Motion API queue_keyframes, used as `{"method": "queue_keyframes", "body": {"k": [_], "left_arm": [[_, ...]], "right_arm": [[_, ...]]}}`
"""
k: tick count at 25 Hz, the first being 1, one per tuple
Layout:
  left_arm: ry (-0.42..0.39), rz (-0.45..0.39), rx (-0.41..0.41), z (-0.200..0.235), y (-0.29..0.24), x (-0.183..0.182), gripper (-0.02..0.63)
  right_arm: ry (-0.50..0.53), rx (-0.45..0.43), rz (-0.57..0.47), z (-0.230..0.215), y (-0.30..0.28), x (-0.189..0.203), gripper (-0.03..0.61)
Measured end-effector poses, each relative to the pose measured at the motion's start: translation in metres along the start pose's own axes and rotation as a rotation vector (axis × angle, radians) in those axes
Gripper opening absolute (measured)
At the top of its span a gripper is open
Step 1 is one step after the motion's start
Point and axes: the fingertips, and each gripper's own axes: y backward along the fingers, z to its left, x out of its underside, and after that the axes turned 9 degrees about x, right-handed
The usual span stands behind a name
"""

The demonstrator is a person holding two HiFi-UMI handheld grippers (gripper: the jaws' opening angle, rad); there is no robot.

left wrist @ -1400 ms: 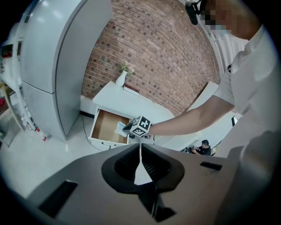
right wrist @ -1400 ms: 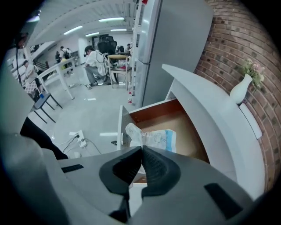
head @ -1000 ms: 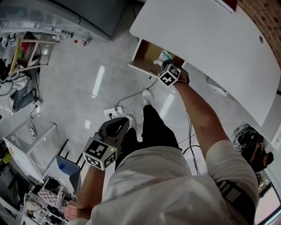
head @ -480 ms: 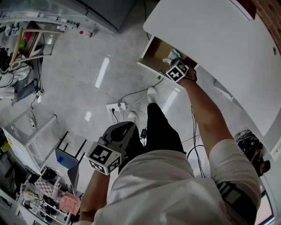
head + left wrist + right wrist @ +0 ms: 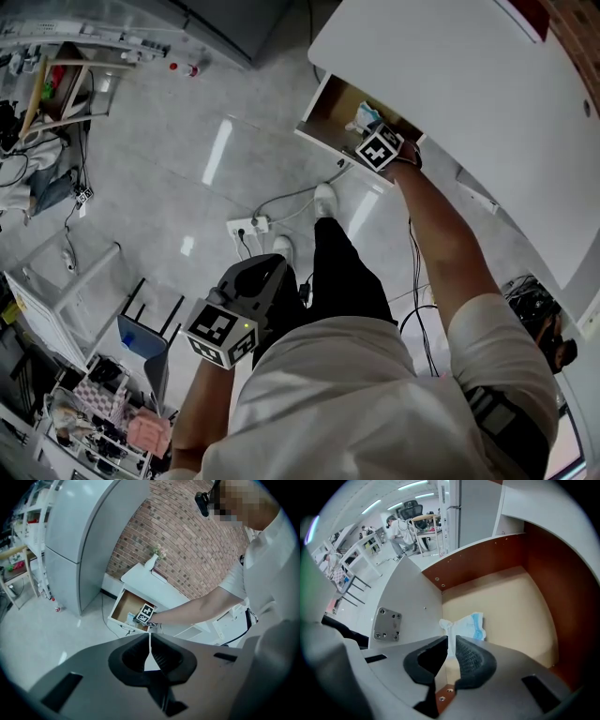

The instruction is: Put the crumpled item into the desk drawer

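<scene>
1. Two grippers are in the person's hands. The right gripper (image 5: 451,638) reaches out to the open desk drawer (image 5: 511,606), at the far right of the head view.
2. Its jaws are drawn almost together, leaving only a narrow slit. A white strip of the crumpled item (image 5: 465,625) runs into that slit — the jaws look pinched on its near edge.
3. That item, white with a pale blue patch, rests on the tan floor of the drawer. It lies just beside the side wall seen at the left of the right gripper view, toward the drawer's front.
4. Brown inner walls rise on the drawer's far and right sides. It stands pulled out from under the white tabletop (image 5: 469,84), whose edge overhangs its far part.
5. The left gripper (image 5: 150,635) is held low and near the person's body, well apart from the drawer. Its jaws meet tip to tip with nothing between them.
6. Seen from the left gripper, the person's right arm stretches across to the drawer front. A white vase (image 5: 151,563) with small flowers stands on the tabletop against a brick wall (image 5: 187,541), and a tall grey cabinet (image 5: 79,541) stands to the left.
7. On the grey floor (image 5: 187,141) a white power strip (image 5: 246,226) with cables lies near the person's feet, between them and the drawer.
</scene>
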Motion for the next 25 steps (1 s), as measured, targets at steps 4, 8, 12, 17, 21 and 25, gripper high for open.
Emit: {"method": "queue_keyframes", "body": {"k": [4,8,12,17,21,25], "left_arm": [[-0.026,0.001,0.012,-0.002,0.007,0.001,0.031],[-0.050,-0.005,0.031,-0.013,0.018,0.004,0.031],[-0.089,-0.005,0.065,-0.031,0.032,0.007,0.031],[-0.147,-0.021,0.102,-0.054,0.058,0.010,0.031],[-0.198,-0.035,0.127,-0.070,0.082,0.019,0.031],[-0.222,-0.070,0.131,-0.077,0.119,0.031,0.031]], "right_arm": [[-0.012,0.007,-0.029,0.004,0.016,-0.009,0.061],[-0.036,0.024,-0.052,0.011,0.041,-0.013,0.054],[-0.059,0.043,-0.080,0.018,0.076,-0.013,0.045],[-0.095,0.059,-0.092,0.035,0.129,-0.006,0.035],[-0.132,0.060,-0.103,0.059,0.172,0.001,0.029],[-0.156,0.057,-0.115,0.098,0.216,0.003,0.029]]}}
